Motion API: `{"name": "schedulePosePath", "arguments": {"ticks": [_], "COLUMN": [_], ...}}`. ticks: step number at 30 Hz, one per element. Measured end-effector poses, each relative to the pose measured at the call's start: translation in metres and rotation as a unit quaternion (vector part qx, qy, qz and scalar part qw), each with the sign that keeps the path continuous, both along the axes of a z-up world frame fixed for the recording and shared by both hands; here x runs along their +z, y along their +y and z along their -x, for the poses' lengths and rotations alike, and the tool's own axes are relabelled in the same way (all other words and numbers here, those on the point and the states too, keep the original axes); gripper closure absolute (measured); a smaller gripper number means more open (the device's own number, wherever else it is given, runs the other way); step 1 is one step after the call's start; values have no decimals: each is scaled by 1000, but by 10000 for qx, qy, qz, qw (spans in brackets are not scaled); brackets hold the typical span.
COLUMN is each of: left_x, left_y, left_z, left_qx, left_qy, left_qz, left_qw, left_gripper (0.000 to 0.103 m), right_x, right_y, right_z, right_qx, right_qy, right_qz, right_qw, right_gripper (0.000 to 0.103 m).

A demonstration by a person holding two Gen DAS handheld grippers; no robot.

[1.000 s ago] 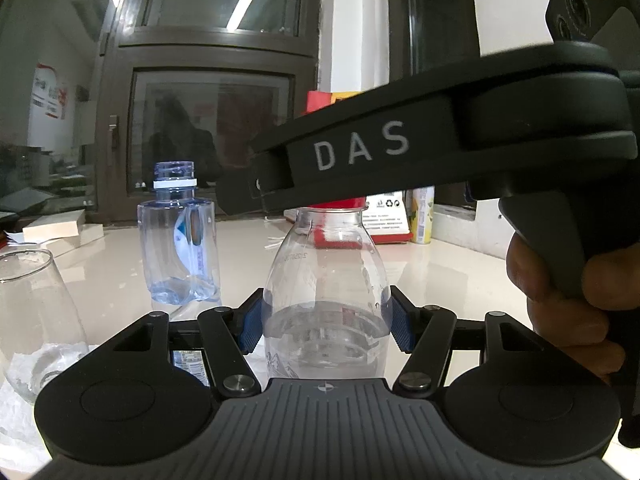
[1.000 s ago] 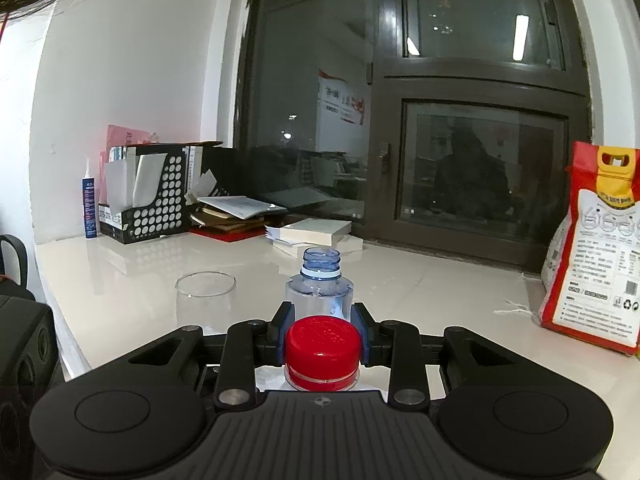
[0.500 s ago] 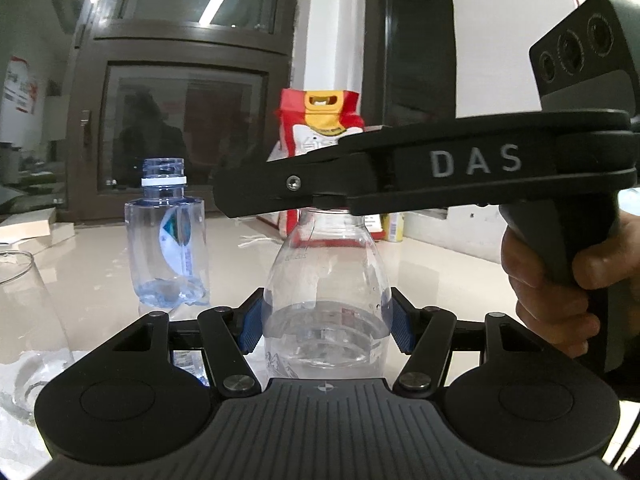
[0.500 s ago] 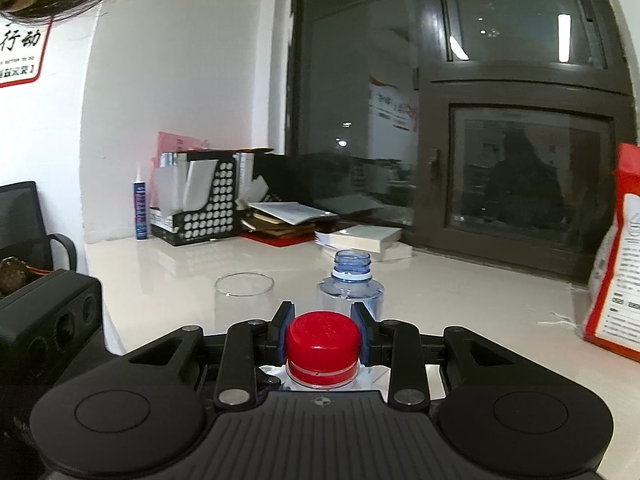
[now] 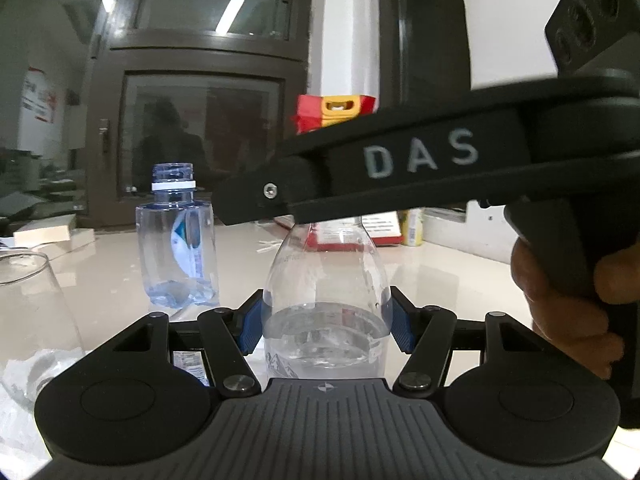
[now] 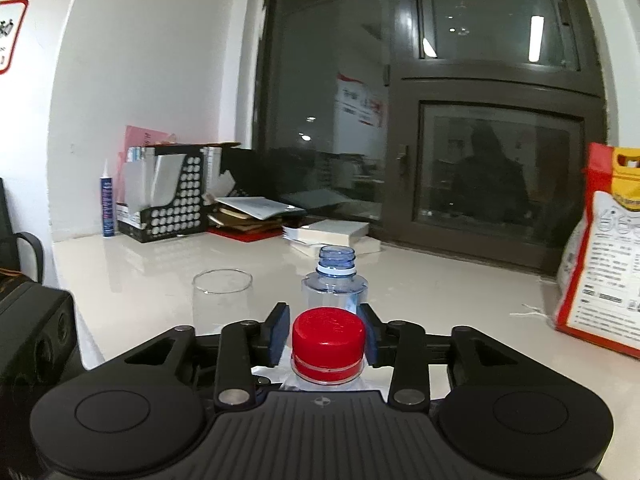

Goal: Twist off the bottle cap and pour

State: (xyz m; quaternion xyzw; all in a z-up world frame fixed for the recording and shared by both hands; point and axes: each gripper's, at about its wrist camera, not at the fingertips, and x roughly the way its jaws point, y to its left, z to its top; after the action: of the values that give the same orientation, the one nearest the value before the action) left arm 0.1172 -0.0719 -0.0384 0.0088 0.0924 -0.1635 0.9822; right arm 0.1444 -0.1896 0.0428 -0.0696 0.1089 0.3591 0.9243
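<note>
My left gripper (image 5: 326, 322) is shut on the body of a clear water bottle (image 5: 326, 280) that stands upright and is partly full. The right gripper's black arm crosses above it and hides the bottle's top in the left wrist view. In the right wrist view the bottle's red cap (image 6: 328, 338) sits between the blue pads of my right gripper (image 6: 325, 334). The jaws stand slightly apart from the cap on both sides, so the gripper is open around it.
A second, uncapped clear bottle (image 5: 176, 240) stands behind on the white counter (image 5: 440, 272); it also shows in the right wrist view (image 6: 335, 284). An empty glass (image 6: 222, 300) stands at the left. A red and white bag (image 6: 604, 272) is at the right. Books and a file box (image 6: 168, 196) are at the back.
My right gripper's jaws have opened off the red cap, which they gripped before. The right gripper has swung back to the right. The left gripper still holds the bottle.
</note>
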Motion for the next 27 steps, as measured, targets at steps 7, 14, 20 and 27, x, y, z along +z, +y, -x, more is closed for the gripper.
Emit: {"name": "schedulePosePath", "arguments": {"ticks": [7,14,20,27], "left_x": [-2,-2,-1,-1], "left_y": [-12,-20,-19,-15], "left_z": [5,4,3,1], "left_qx": [346,508,493,382], "left_qy": [-85,-121,-99,-71], "left_qz": [-25,-84,-102,-129], "left_qw": [9994,9986,9987,9992], "left_gripper": [39,39,39,39], "right_x": [1,2,-1,-1], "right_y": [1,1,0,-6], "right_z": [7,12,14,12], "right_qx": [-433,-660,-598,-413], "right_qy": [-48,-94,-35,-34], "right_qz": [6,36,-51,-93], "right_qw": [9990,9978,9982,9991], "right_gripper": [60,62,69,70]}}
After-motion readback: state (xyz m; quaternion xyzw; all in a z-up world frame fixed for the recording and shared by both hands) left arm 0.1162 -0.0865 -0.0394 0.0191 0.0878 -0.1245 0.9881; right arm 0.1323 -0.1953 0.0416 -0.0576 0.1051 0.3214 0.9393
